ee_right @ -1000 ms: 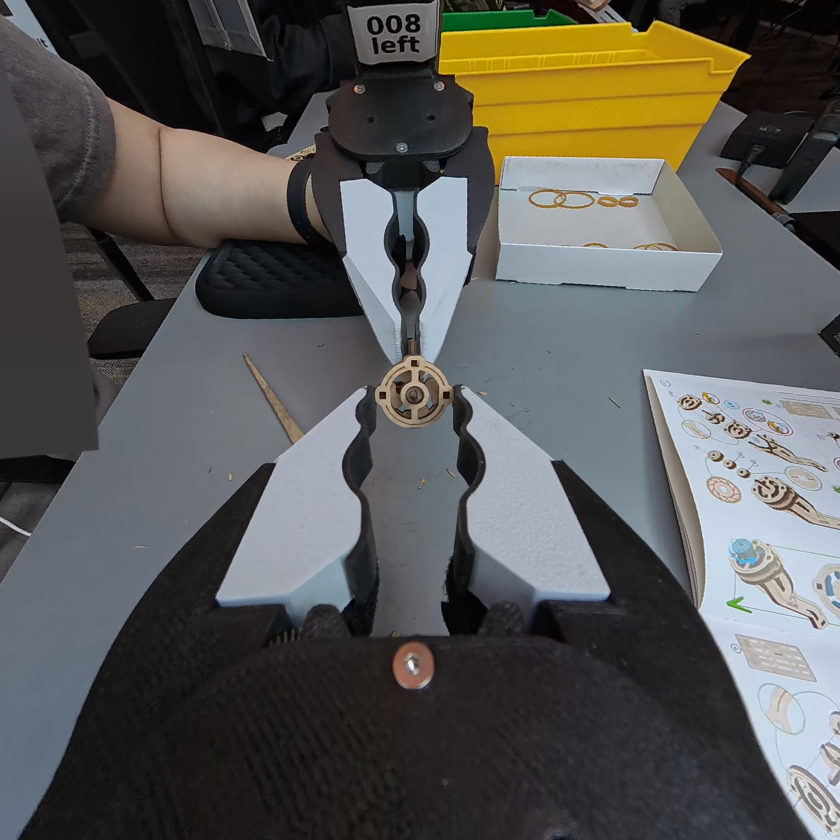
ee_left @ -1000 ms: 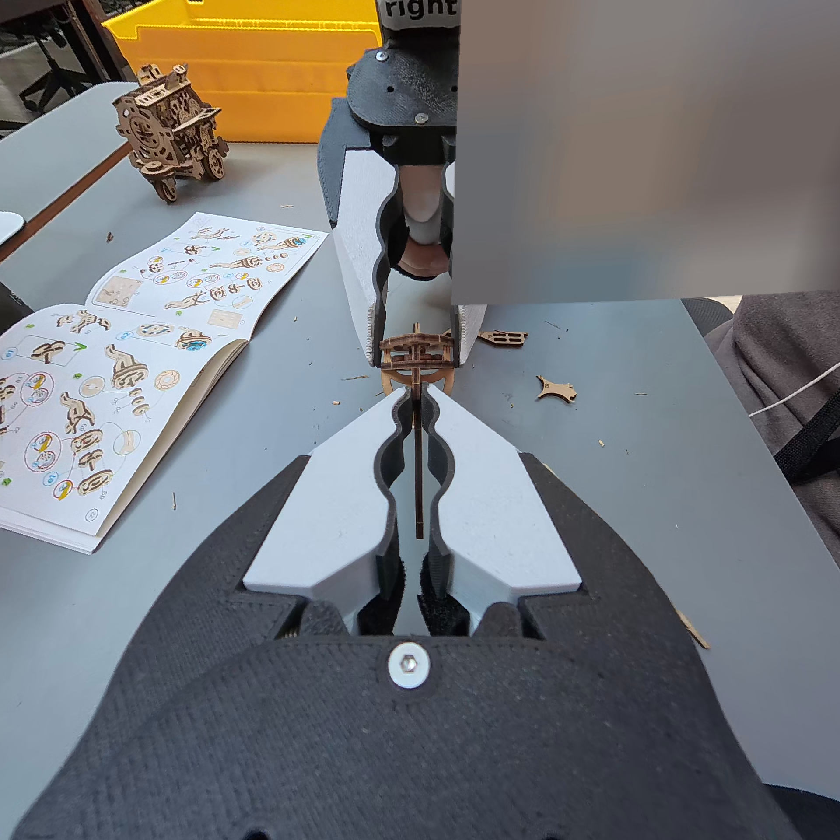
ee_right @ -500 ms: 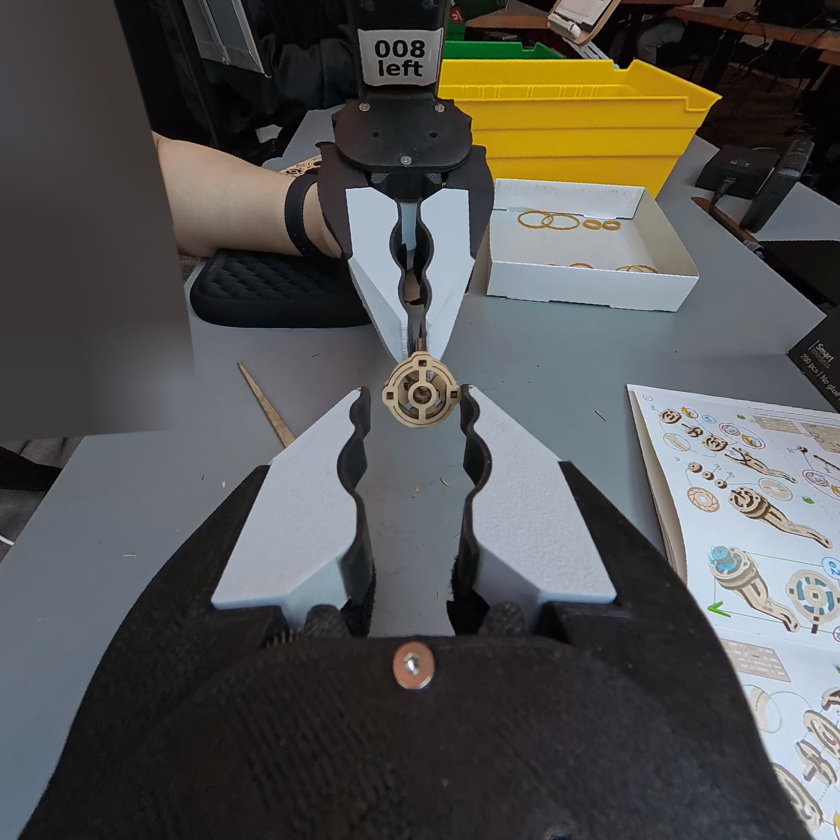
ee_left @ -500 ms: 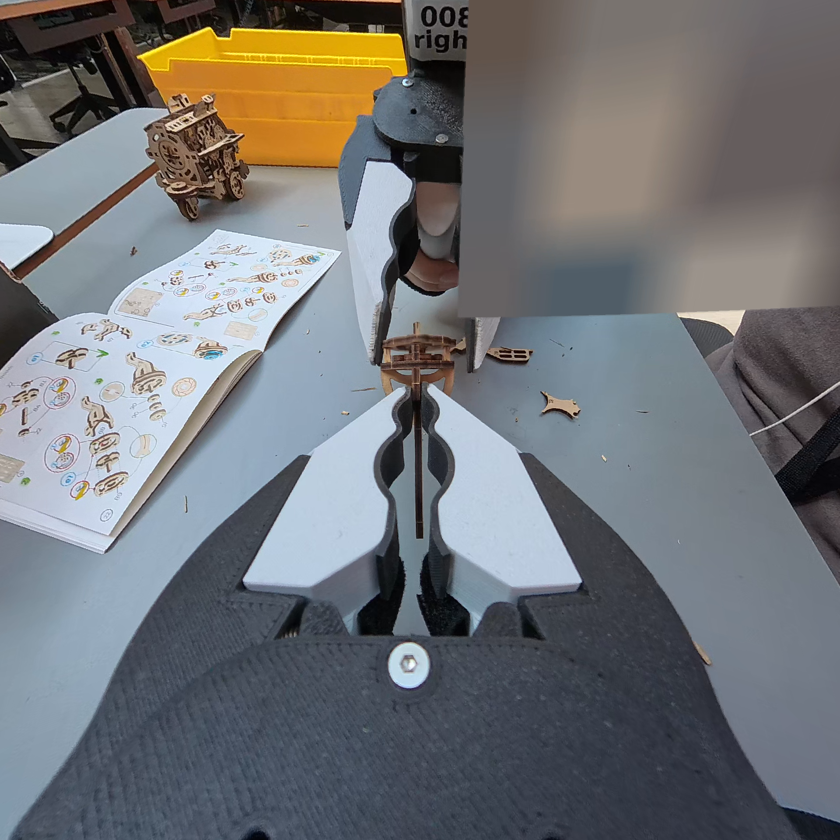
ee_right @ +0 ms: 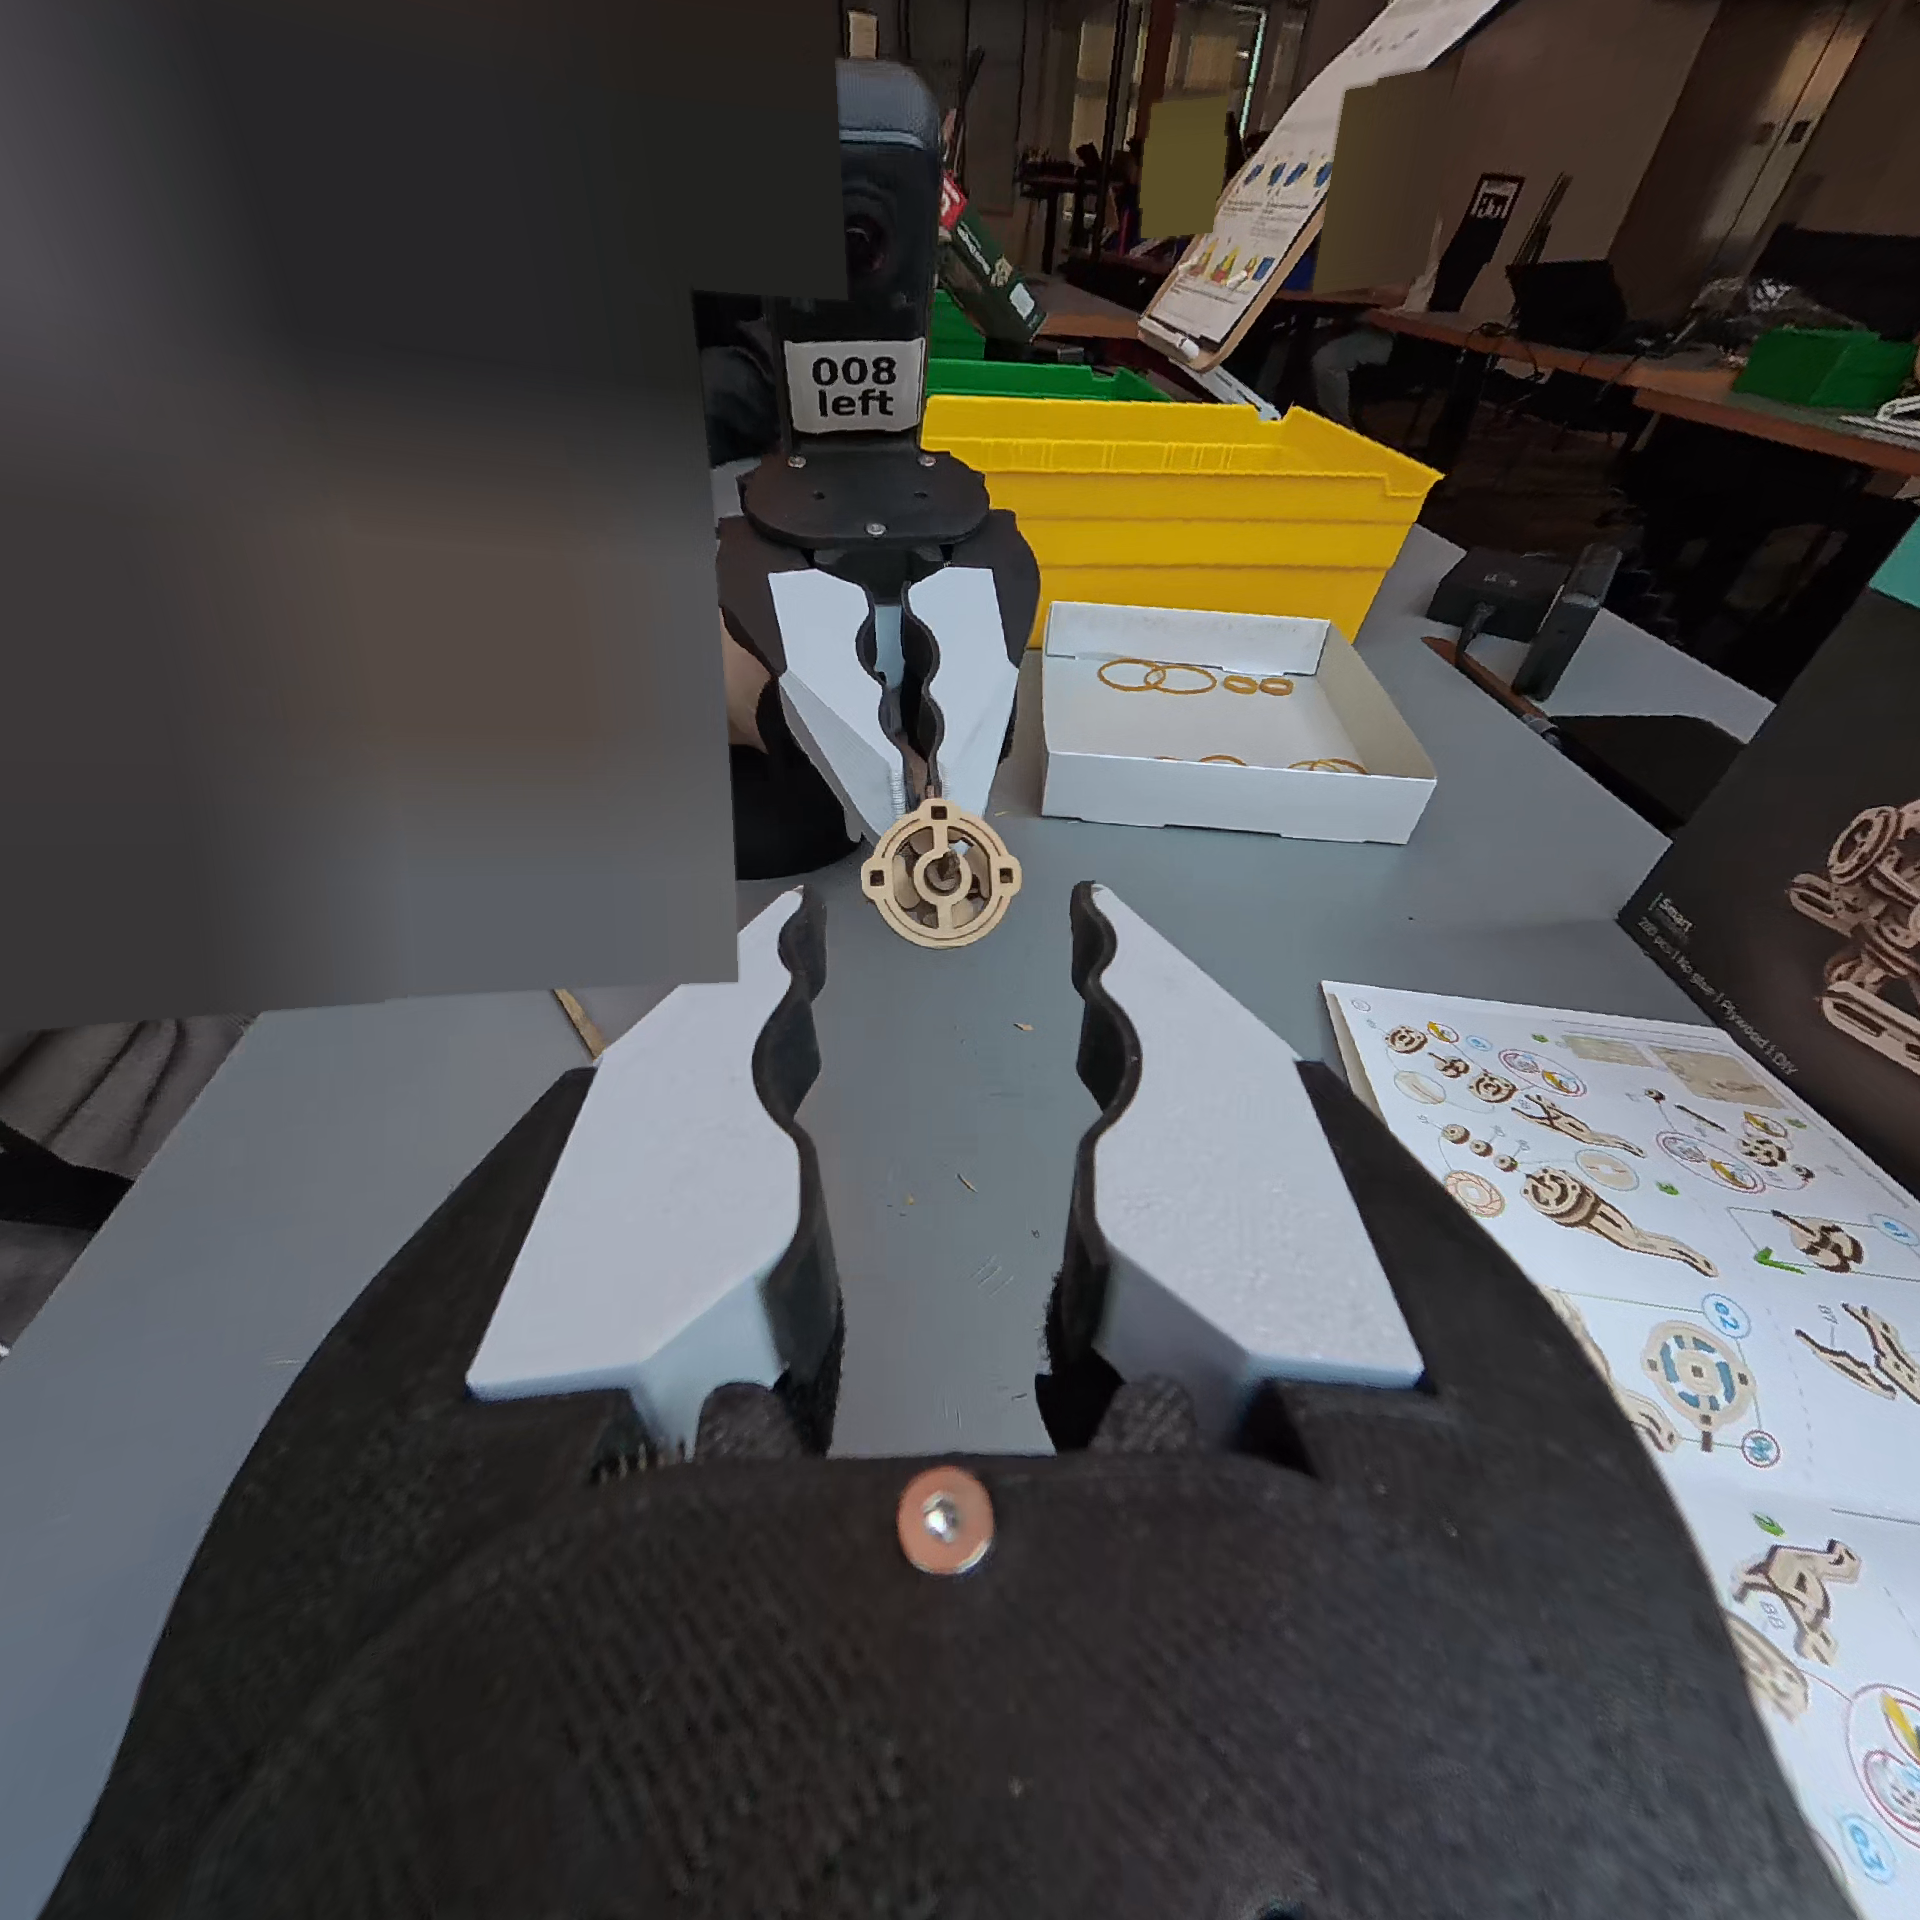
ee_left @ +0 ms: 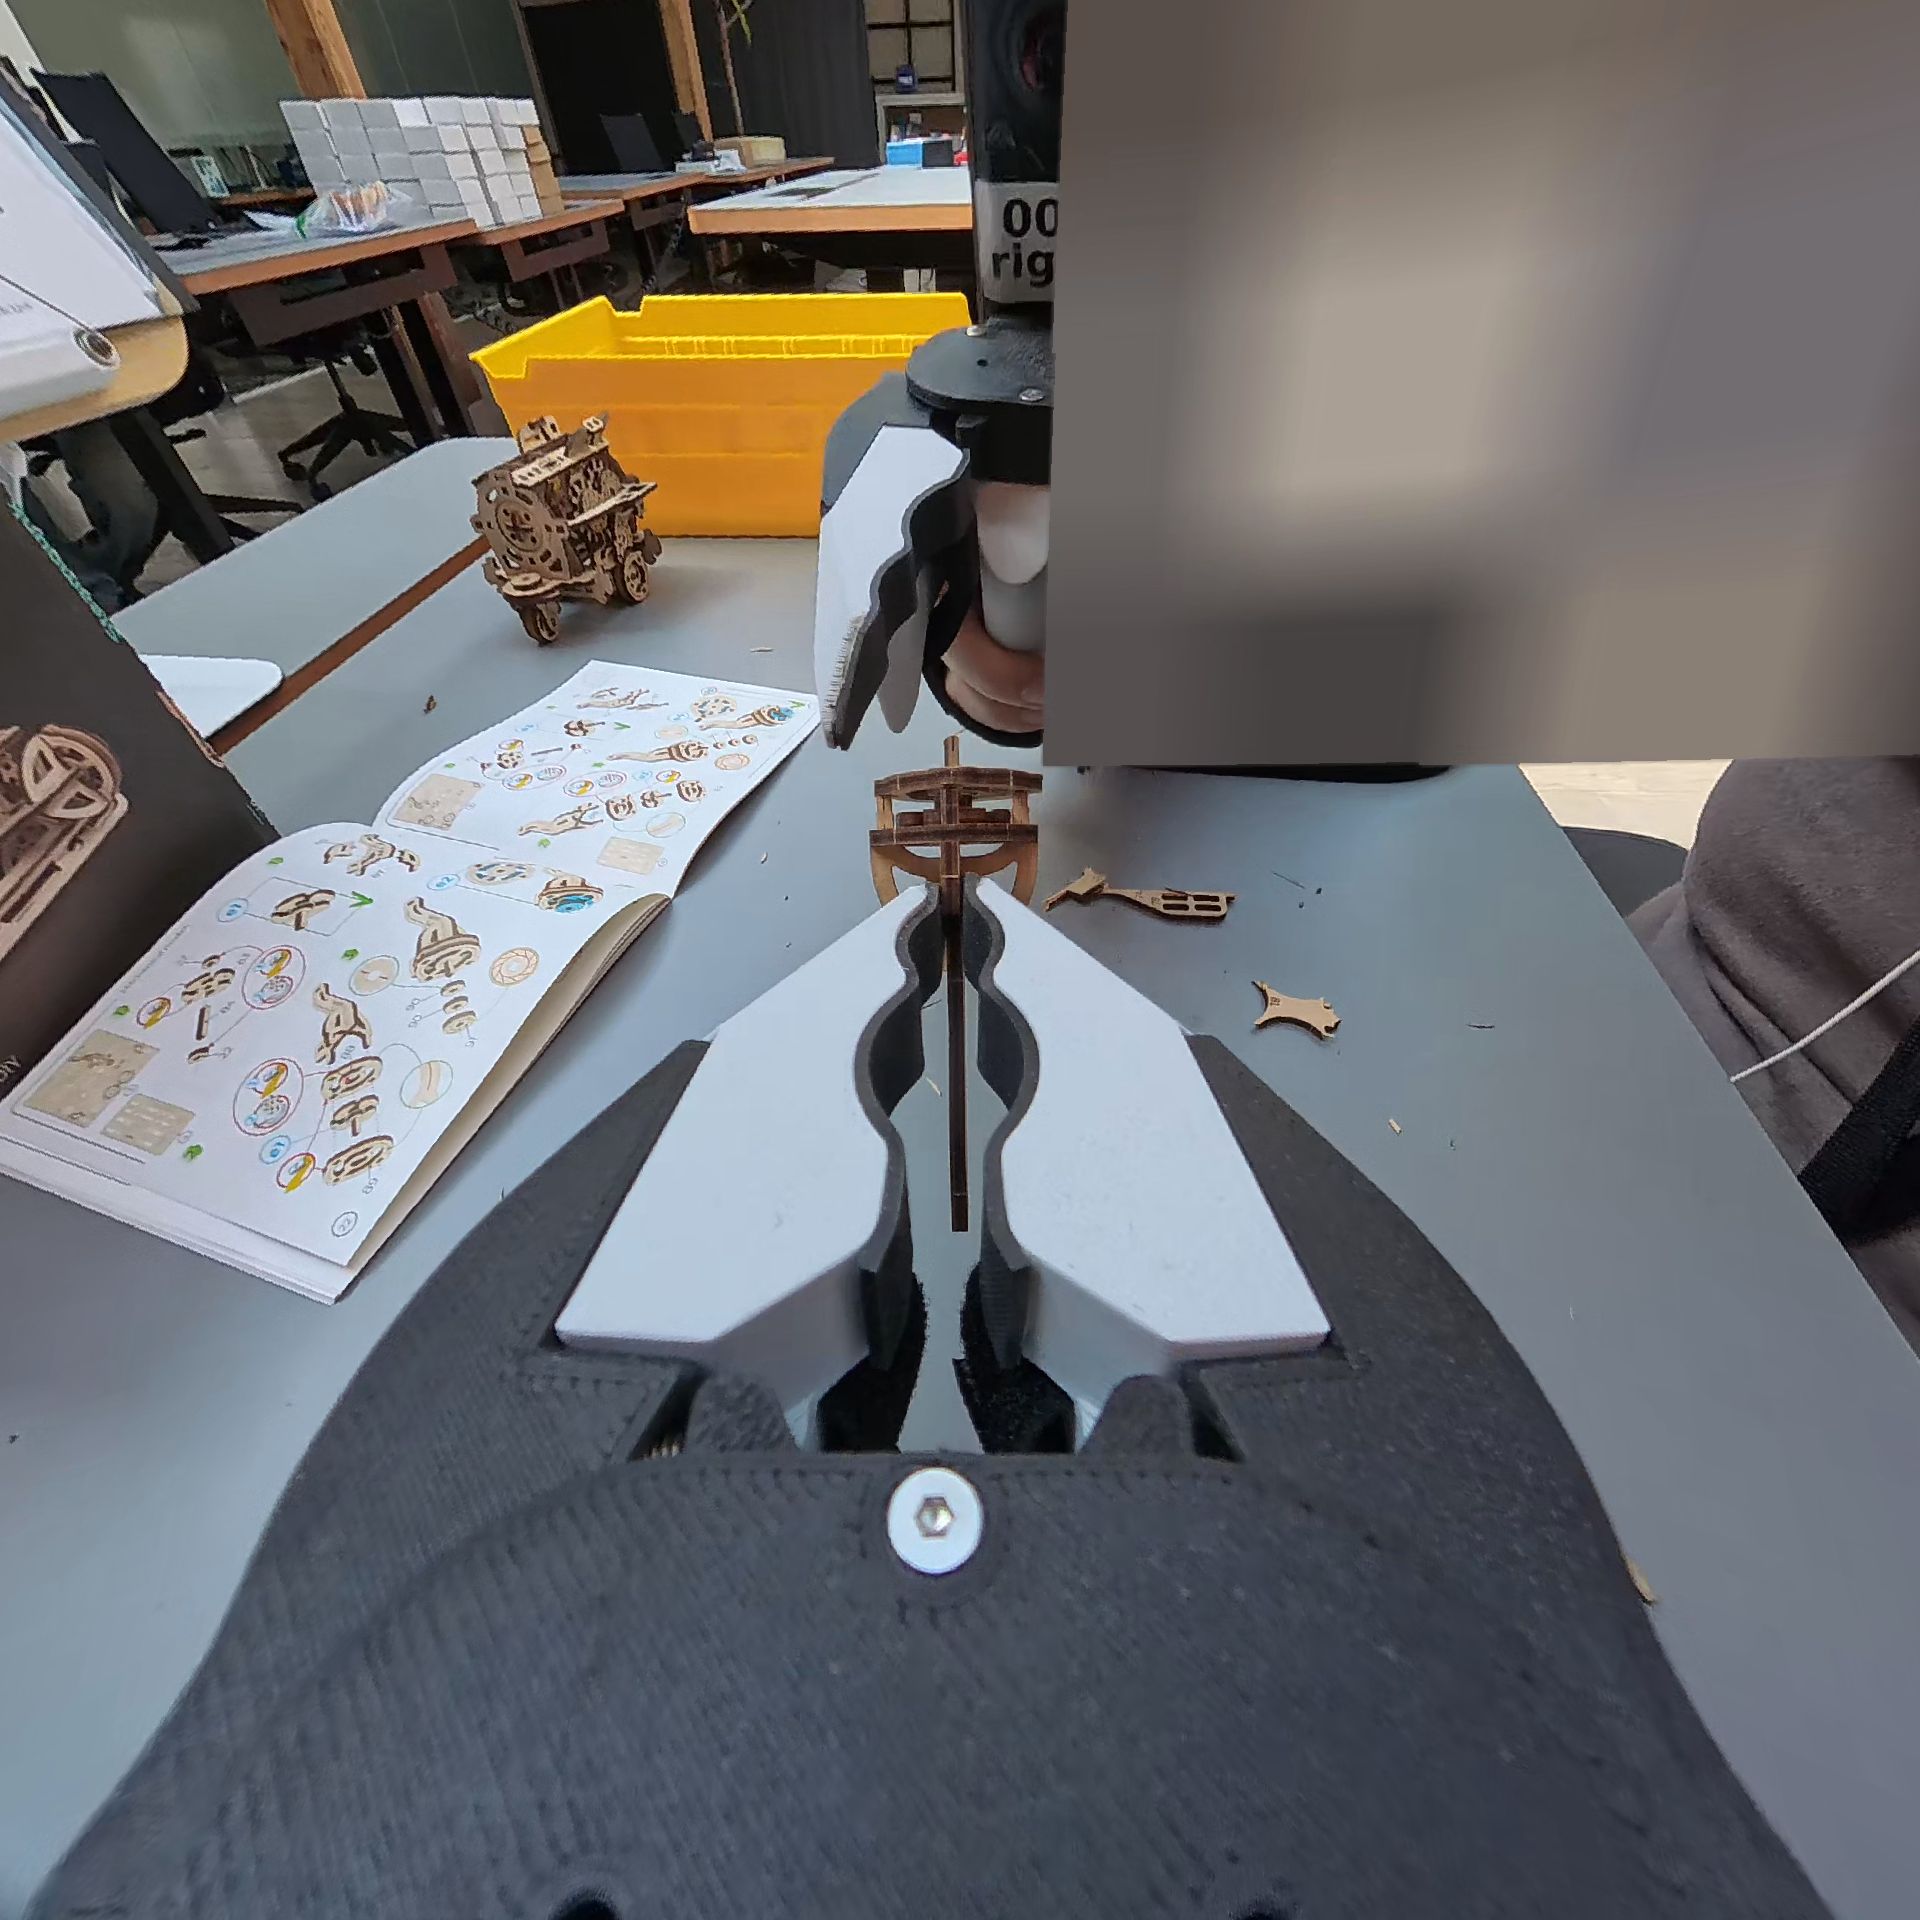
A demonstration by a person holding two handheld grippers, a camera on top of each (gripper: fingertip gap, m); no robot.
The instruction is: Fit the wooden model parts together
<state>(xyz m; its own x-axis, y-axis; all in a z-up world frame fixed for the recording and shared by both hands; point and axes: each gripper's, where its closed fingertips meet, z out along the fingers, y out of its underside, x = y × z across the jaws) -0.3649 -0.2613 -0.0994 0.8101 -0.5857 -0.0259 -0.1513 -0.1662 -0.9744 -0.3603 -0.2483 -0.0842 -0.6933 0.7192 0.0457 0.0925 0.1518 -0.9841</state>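
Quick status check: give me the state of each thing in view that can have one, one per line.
left gripper: shut on the wooden subassembly
wooden subassembly: held off the table
right gripper: open, empty
instruction booklet: lying open
white box: open, holding rubber bands
finished wooden model: assembled, standing upright

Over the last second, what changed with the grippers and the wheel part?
The right gripper let go of the wheel part: it had the part between its fingertips, then opened and backed off, so it now sits clear in front. Both grippers also lifted higher above the table. The left gripper stays shut on the wheel part's stick; booklet and loose pieces unmoved.
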